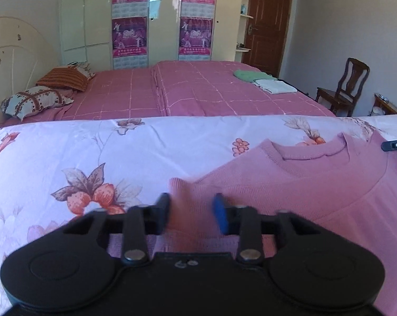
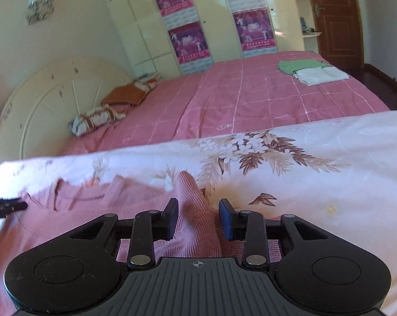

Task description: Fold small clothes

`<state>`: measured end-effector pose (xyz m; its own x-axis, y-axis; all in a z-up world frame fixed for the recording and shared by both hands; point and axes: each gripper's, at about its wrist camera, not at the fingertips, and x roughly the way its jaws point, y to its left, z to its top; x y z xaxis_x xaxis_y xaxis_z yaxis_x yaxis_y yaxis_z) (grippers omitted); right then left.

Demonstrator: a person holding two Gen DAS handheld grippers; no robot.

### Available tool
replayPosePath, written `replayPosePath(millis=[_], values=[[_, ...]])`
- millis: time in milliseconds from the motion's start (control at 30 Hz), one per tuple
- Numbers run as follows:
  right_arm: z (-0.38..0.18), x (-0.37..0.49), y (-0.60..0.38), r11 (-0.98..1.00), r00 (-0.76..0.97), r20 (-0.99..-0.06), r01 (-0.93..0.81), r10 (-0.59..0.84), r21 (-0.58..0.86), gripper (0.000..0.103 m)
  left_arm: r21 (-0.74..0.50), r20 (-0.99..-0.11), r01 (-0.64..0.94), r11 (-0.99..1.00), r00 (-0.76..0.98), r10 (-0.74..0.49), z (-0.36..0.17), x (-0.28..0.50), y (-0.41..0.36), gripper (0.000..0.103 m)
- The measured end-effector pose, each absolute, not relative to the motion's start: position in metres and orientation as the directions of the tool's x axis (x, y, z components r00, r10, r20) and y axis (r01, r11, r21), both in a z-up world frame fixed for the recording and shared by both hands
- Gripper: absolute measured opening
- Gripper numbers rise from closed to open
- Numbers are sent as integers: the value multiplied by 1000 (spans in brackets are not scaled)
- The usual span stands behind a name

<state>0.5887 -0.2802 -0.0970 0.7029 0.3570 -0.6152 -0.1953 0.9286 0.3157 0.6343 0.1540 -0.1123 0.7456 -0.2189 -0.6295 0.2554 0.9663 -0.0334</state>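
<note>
Both claws, left [image 1: 192, 214] and right [image 2: 198, 220], gape astride pink sweater [image 1: 317, 184] folds.

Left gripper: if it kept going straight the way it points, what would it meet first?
The left gripper is open around a raised fold of the pink sweater, so it would likely push into that knit first, then the floral sheet. Depth is unclear.

Left gripper [image 1: 191, 214]: held low, pointing forward, jaws parted with a gap between the pads; its tip shows at the left edge of the right wrist view. Right gripper [image 2: 198, 217]: held low, pointing forward, jaws parted likewise; its tip shows at the right edge of the left wrist view.
</note>
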Motion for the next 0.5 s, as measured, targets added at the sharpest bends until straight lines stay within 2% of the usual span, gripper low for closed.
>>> replayPosePath(millis=[33,67,100,167,233,267,333,400,433,467,500], values=[[-100,590,-276,932,692,-629,-209,355,296,16,-27,-588,249,968,779,-217,-107,629,154,3],[-99,589,-273,936,696,-629,-210,345,282,8,-45,-500,248,968,833,-236,-98,618,157,3],[-96,584,-276,929,723,-591,-209,357,306,8,-67,-407,245,967,878,-250,-89,606,162,3],[-85,569,-289,901,790,-485,-191,376,389,8,-74,-335,193,978,919,-207,-81,596,166,3],[-78,557,-293,908,839,-424,-177,341,380,8,-51,-383,155,987,909,-163,-89,606,163,3],[-79,559,-289,927,845,-441,-155,304,342,8,-17,-431,130,991,894,-125,-97,614,158,3],[-93,574,-278,956,803,-540,-122,254,268,8,15,-549,121,993,831,-93,-114,632,149,3],[-110,586,-268,972,745,-632,-95,213,216,8,70,-594,121,990,802,-56,-119,640,141,4],[-112,585,-266,974,754,-625,-92,204,206,8,84,-604,120,989,796,-45,-118,642,139,5],[-113,584,-265,977,754,-628,-90,194,194,8,94,-610,118,989,791,-36,-118,642,138,12],[-111,584,-263,978,751,-632,-90,189,186,10,103,-599,100,990,800,-18,-115,639,140,33]])
